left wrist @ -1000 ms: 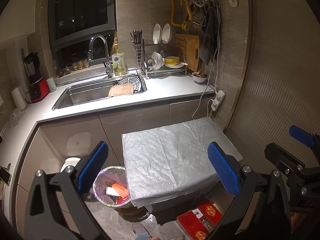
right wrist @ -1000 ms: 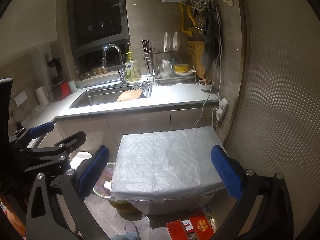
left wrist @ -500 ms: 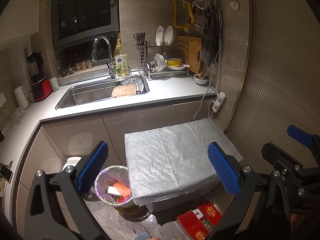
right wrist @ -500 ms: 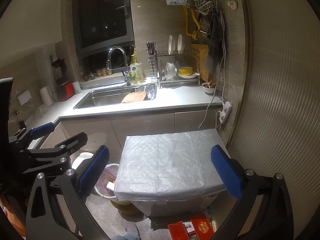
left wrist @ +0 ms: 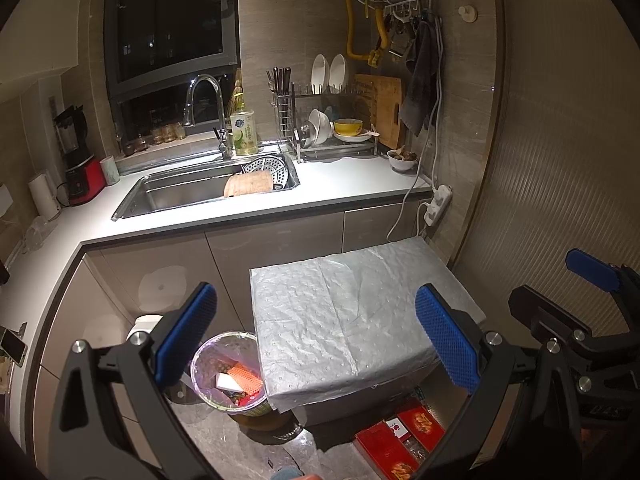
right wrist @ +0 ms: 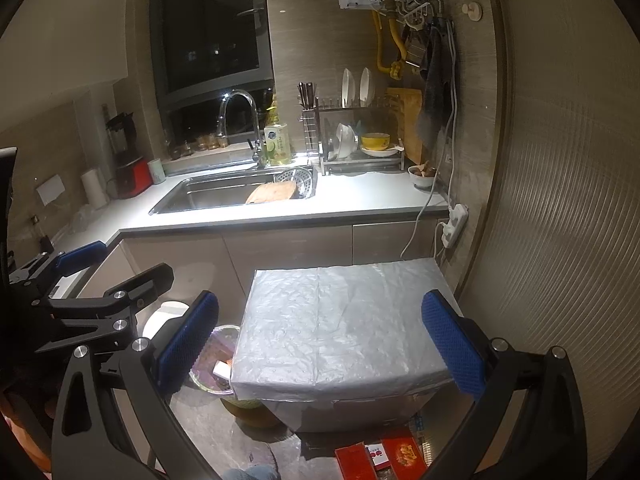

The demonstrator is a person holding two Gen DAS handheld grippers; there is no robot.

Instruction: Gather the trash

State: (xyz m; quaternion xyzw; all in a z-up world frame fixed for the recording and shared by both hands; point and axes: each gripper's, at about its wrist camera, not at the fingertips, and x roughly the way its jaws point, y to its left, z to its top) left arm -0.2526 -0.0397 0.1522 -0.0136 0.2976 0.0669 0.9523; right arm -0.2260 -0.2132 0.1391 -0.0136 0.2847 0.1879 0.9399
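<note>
Both grippers were up in the air over the kitchen floor, nothing held. Left gripper point(left wrist: 316, 340): blue pads spread wide, lower corners of its own frame. Right gripper point(right wrist: 320, 344): same, pads wide apart.

Task item: trash bin point(left wrist: 229, 376), clear-bag lined, on the floor at lower centre-left of the left view, just beside the left edge of the foil-covered table point(left wrist: 352, 312). Inside it: an orange ribbed piece point(left wrist: 245, 376) and a white scrap point(left wrist: 227, 382), touching each other.

View differences:
- Left view showed nearly the whole bin mouth. Right view caught only a slice of the bin point(right wrist: 218, 354), cut off by the table point(right wrist: 340, 320) edge and its own left pad; the orange piece was hidden there.
- Left view had the right gripper's body at the right edge; right view had the left gripper's black frame at the left edge.
- Left view showed a phone-like object point(left wrist: 12, 346) at the far left edge; it wasn't in the right view.
- Both showed the sink point(left wrist: 192, 196) with a round wooden board point(left wrist: 248, 184) leaning in it, and red boxes point(left wrist: 400, 436) on the floor under the table.

Writing: green-yellow bottle point(left wrist: 244, 132) by the tap carried a round label, text too small to read. Red boxes had gold print, unreadable in both views.
</note>
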